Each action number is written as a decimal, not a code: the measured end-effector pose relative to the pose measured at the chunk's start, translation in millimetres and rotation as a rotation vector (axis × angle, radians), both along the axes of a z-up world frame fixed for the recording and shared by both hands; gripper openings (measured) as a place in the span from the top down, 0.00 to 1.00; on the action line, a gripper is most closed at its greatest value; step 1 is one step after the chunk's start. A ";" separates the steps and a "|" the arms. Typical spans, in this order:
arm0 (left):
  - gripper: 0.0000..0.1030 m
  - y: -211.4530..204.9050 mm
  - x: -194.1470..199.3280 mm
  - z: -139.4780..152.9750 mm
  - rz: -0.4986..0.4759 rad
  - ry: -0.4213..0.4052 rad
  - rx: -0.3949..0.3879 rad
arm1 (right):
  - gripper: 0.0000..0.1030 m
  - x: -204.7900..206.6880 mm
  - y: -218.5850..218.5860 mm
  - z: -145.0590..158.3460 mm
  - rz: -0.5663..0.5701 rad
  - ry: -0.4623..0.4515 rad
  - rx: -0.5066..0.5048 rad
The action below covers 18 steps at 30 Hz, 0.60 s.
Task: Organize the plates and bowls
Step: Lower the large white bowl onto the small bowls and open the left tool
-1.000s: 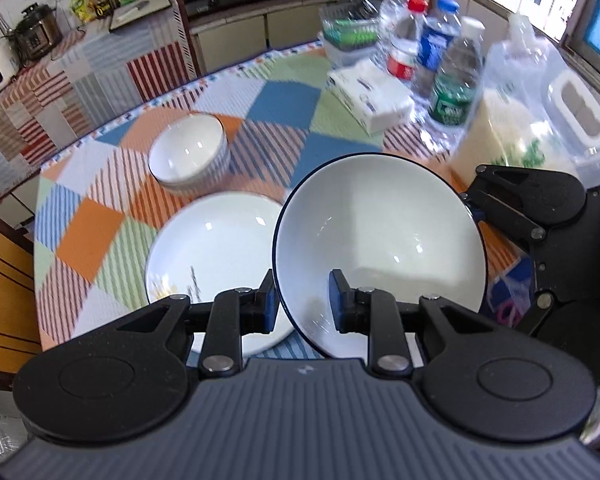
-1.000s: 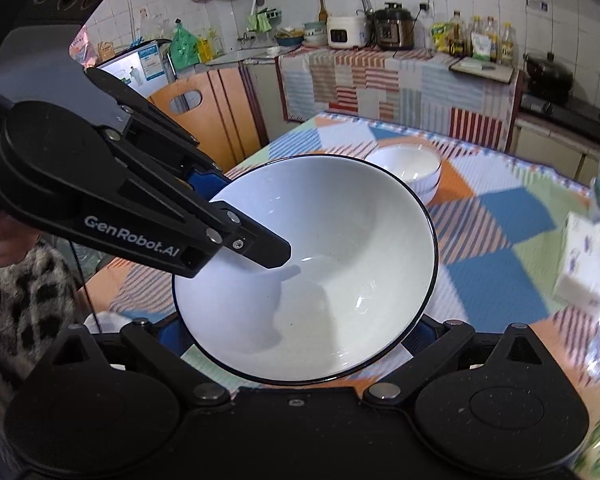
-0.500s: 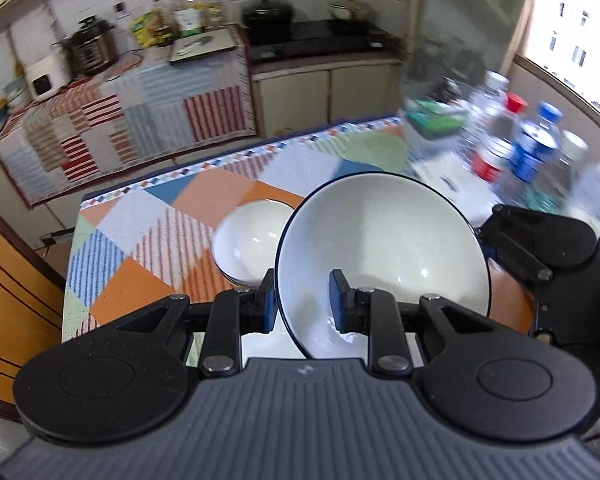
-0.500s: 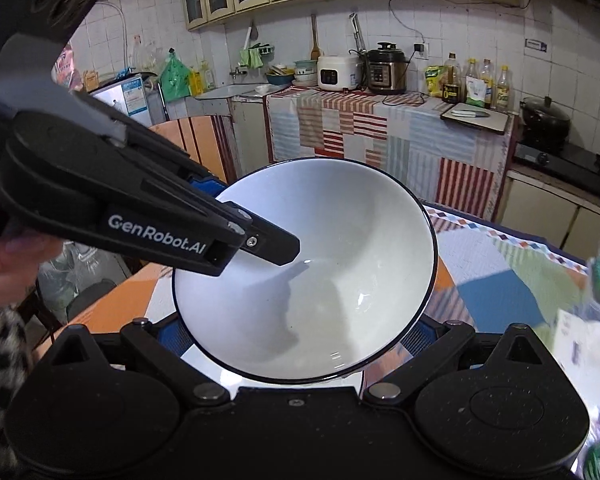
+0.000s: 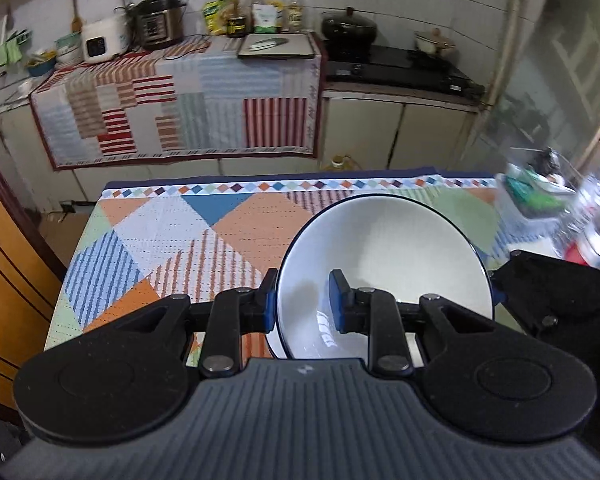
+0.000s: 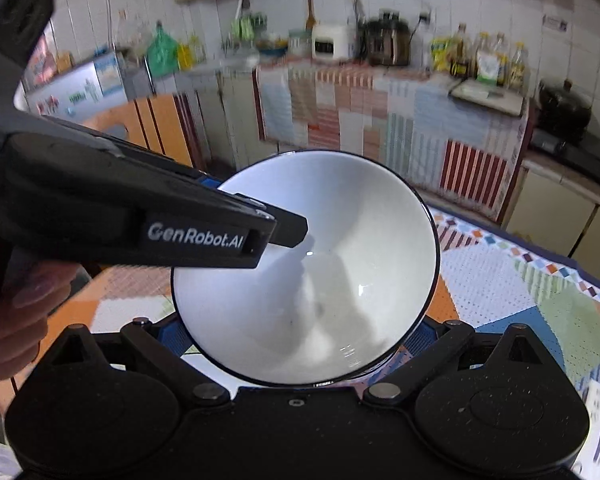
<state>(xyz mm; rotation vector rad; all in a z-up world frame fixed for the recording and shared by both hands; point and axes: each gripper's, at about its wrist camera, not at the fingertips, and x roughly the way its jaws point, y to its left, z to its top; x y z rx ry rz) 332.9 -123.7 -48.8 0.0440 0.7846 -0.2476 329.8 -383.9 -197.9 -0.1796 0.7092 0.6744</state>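
Note:
A large white bowl with a dark rim is held in the air above the patchwork tablecloth. My left gripper is shut on its near rim, one finger inside the bowl and one outside. My right gripper has its jaws spread wide around the bowl's outer wall and grips it from both sides. The left gripper's body reaches over the bowl's left rim in the right wrist view. The flat plate and the small bowl are out of view.
Water bottles and a clear container stand blurred at the table's right side. A counter with a striped cloth, cookers and oil bottles runs along the far wall. An orange wooden door is at the left.
Both grippers have lifted the large bowl and tilted upward. The flat plate and small bowl have dropped out of view below. The far counter now fills the upper frame.

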 end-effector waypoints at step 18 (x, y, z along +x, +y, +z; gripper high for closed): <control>0.78 3.9 31.8 -60.2 -0.004 0.154 0.035 | 0.02 39.8 20.0 -33.6 0.071 0.146 -0.165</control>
